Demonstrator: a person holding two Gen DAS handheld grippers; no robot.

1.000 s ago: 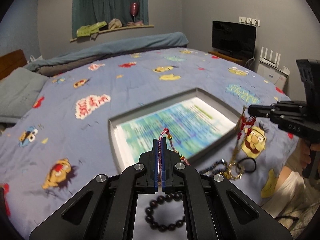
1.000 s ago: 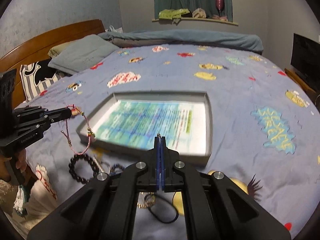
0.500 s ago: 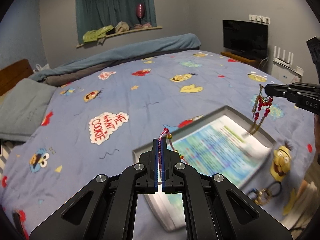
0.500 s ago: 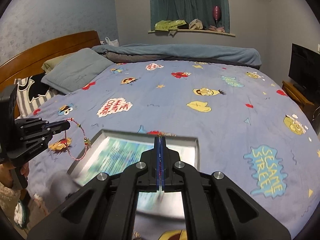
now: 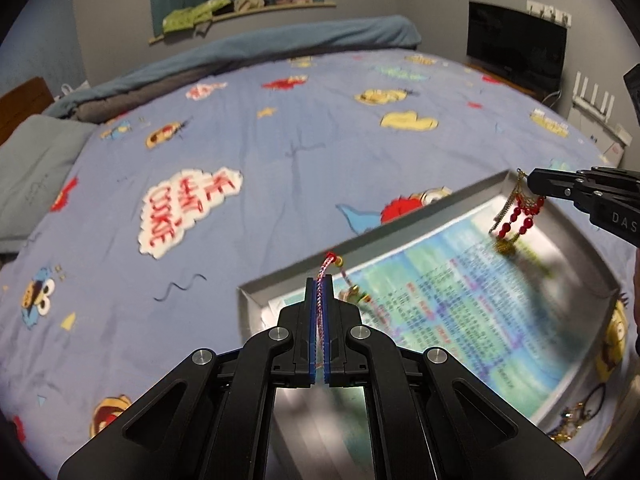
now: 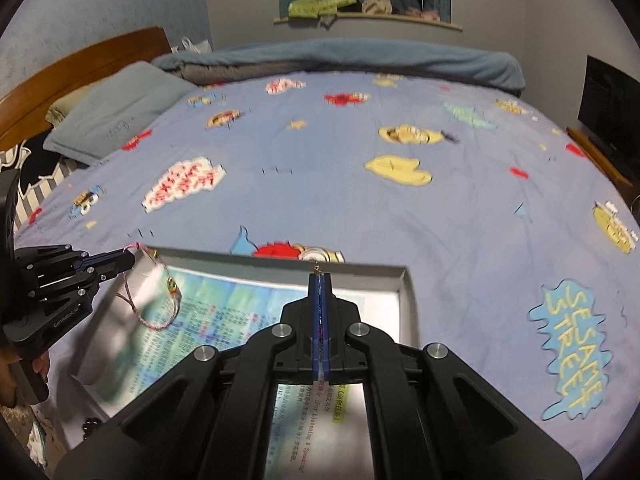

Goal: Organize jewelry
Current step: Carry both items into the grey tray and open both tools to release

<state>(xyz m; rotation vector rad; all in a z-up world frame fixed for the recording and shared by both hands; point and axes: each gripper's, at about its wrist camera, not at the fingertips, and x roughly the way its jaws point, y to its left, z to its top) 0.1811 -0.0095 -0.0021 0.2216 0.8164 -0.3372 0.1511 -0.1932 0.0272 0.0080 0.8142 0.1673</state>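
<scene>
A grey tray (image 5: pixel 360 242) lined with a printed sheet lies on the bed. My left gripper (image 5: pixel 319 280) is shut on a pink braided cord bracelet (image 5: pixel 320 300) over the tray's near-left corner; the cord hangs in a loop in the right wrist view (image 6: pixel 154 322). My right gripper (image 6: pixel 319 278) is shut on a gold chain with red beads (image 5: pixel 516 216), which dangles over the tray's far right part, its lower end at the sheet. The right gripper also shows in the left wrist view (image 5: pixel 534 182), and the left gripper in the right wrist view (image 6: pixel 130 260).
More jewelry and a black hair tie (image 5: pixel 580 412) lie on the blue cartoon bedsheet (image 5: pixel 280 140) beside the tray's right edge. Dark beads (image 6: pixel 90 424) lie by the tray's left edge. A pillow (image 6: pixel 112 120), wooden headboard (image 6: pixel 80 56) and TV (image 5: pixel 516 48) ring the bed.
Both grippers have moved forward and lowered over the tray with their jewelry. The bead chain's end now reaches the sheet, and the cord loop hangs lower into the tray.
</scene>
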